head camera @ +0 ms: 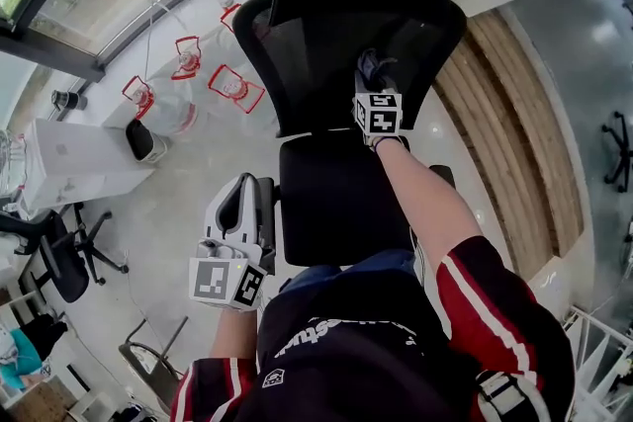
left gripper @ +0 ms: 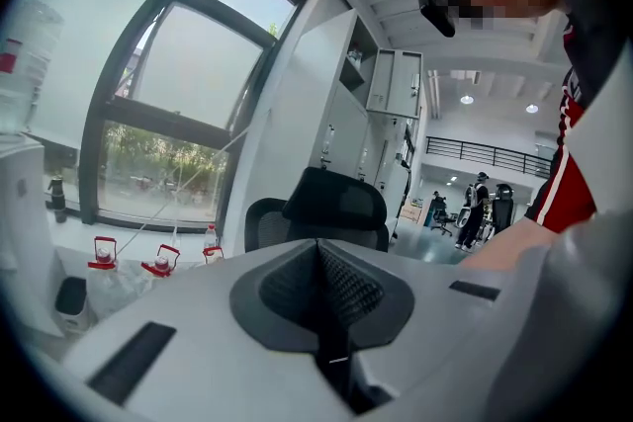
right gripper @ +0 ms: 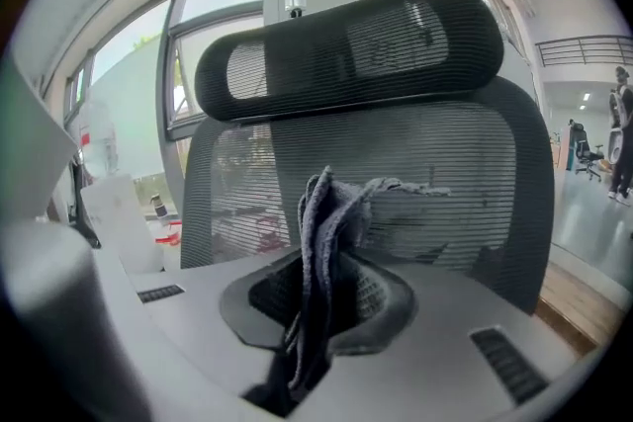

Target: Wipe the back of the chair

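1. My right gripper (right gripper: 321, 316) is clenched on a grey cloth (right gripper: 331, 212). The cloth bunches above the jaws, so I judge that soft folds, not hard plastic, will meet the chair.
2. The cloth sits right at the mesh back of the chair (right gripper: 465, 173), below the headrest (right gripper: 346, 44) and right of its middle. I cannot tell whether it touches yet.
3. My left gripper (head camera: 240, 212) hangs low beside the left edge of the seat (head camera: 336, 203), jaws pressed together on nothing. I judge it parked there to leave the wiping arm free.
4. The back stands upright facing me. It is black mesh of fine horizontal ribs in a curved frame, thin enough that the window shows through. Dust or marks are too fine to make out.
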Action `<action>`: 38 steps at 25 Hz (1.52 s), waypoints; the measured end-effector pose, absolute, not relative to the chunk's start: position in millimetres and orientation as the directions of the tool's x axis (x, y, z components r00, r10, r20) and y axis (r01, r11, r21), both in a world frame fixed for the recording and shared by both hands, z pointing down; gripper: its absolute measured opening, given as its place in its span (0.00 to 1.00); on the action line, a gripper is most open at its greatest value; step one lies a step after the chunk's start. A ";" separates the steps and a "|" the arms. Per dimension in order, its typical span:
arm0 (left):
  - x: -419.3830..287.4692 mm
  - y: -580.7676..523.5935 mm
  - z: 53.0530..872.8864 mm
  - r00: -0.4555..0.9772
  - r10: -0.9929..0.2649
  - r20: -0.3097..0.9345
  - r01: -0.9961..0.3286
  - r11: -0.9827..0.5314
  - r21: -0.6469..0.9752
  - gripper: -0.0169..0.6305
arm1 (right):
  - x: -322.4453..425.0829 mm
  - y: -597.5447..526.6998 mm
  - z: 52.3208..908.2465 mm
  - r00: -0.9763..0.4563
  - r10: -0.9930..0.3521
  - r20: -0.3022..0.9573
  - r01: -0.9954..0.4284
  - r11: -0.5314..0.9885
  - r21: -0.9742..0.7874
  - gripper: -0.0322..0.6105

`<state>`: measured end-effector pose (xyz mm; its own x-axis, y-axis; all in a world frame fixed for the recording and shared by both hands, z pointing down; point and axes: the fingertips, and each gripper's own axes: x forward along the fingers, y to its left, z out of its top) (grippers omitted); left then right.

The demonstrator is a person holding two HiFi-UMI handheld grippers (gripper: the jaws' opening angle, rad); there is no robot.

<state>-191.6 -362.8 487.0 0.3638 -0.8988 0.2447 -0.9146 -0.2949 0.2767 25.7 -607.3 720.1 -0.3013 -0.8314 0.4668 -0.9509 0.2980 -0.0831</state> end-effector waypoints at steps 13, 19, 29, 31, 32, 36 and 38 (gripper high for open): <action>-272.3 -326.0 485.3 0.248 -0.935 0.251 -0.945 -0.177 0.274 0.06 | -139.0 -597.3 708.0 -0.495 -0.747 0.444 -0.862 0.487 -0.141 0.14; -299.3 -306.6 487.9 0.198 -0.943 0.266 -0.954 -0.124 0.272 0.06 | -203.2 -585.2 710.5 -0.572 -0.690 0.443 -0.810 0.562 -0.168 0.14; -300.6 -299.5 479.3 0.205 -0.950 0.237 -0.952 -0.137 0.275 0.06 | -250.9 -531.2 694.9 -0.717 -0.561 0.415 -0.674 0.710 -0.205 0.14; -292.3 -302.1 473.5 0.223 -0.949 0.221 -0.948 -0.158 0.277 0.06 | -236.9 -524.3 685.3 -0.710 -0.579 0.401 -0.687 0.695 -0.213 0.14; -286.9 -304.0 470.2 0.235 -0.948 0.213 -0.945 -0.172 0.278 0.06 | -227.2 -522.2 679.8 -0.703 -0.594 0.392 -0.698 0.682 -0.218 0.14; -254.3 -311.6 453.3 0.306 -0.935 0.177 -0.926 -0.249 0.282 0.06 | -171.5 -514.6 664.8 -0.648 -0.655 0.389 -0.754 0.622 -0.208 0.14; -232.7 -314.5 444.5 0.352 -0.922 0.160 -0.912 -0.299 0.280 0.06 | -135.9 -509.7 660.8 -0.608 -0.687 0.399 -0.787 0.586 -0.193 0.14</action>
